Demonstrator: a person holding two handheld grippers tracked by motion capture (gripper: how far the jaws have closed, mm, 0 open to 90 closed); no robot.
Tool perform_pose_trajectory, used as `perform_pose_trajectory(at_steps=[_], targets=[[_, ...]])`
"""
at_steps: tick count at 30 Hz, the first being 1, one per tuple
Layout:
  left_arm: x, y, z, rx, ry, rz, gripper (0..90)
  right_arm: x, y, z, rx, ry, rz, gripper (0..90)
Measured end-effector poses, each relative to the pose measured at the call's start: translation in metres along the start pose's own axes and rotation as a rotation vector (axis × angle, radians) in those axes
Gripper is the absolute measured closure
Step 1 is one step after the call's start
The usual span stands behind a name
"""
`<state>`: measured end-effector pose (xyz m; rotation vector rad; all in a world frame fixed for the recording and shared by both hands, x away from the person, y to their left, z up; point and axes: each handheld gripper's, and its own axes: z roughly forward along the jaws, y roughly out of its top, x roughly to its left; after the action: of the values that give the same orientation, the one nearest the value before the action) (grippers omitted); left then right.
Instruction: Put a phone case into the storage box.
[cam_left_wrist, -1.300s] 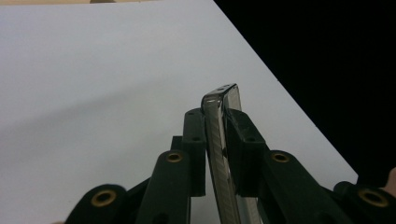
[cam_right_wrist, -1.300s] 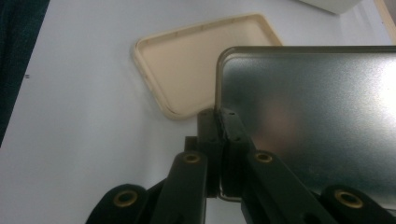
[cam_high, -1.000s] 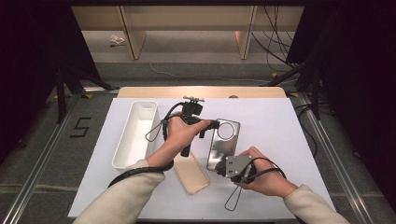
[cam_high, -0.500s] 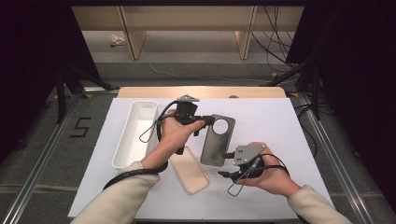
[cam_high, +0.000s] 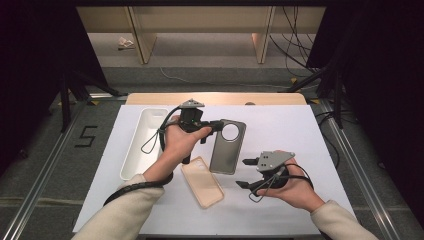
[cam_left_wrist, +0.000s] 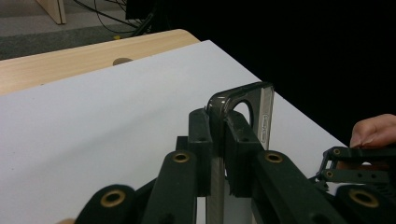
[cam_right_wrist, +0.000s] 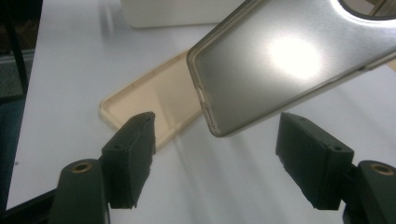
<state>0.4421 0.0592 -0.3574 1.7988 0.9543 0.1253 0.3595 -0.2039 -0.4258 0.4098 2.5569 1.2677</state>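
Observation:
A grey phone case with a round camera hole hangs tilted above the table. My left gripper is shut on its upper edge. In the left gripper view the pads of my left gripper pinch the thin wall of the grey case. My right gripper stands open to the right of the case's lower end; its jaws have just been opening and nothing is between them. In the right gripper view the grey case floats above and beyond my right gripper. A beige phone case lies flat on the white tabletop.
A long white tray sits at the table's left, its wall beyond the beige case. The white mat has bare room at the right and back. A wooden table edge runs along the far side.
My right gripper let go of the grey case's lower end, opened wide and drew back to the right. The left gripper kept its hold on the case and shifted it slightly.

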Motion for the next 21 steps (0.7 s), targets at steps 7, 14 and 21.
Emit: perform_pose_trajectory(at_steps=[7, 14, 21], targets=[[0.004, 0.0, -0.009, -0.021, 0.005, 0.004, 81.9, -0.002, -0.003, -0.004, -0.031, -0.018, 0.046, 25.7], [0.009, 0.001, -0.018, -0.042, 0.012, 0.001, 82.0, -0.004, -0.007, -0.007, -0.066, -0.042, 0.081, 24.4], [0.012, 0.001, -0.025, -0.055, 0.013, -0.007, 82.0, -0.005, -0.009, -0.009, -0.083, -0.056, 0.107, 23.3]])
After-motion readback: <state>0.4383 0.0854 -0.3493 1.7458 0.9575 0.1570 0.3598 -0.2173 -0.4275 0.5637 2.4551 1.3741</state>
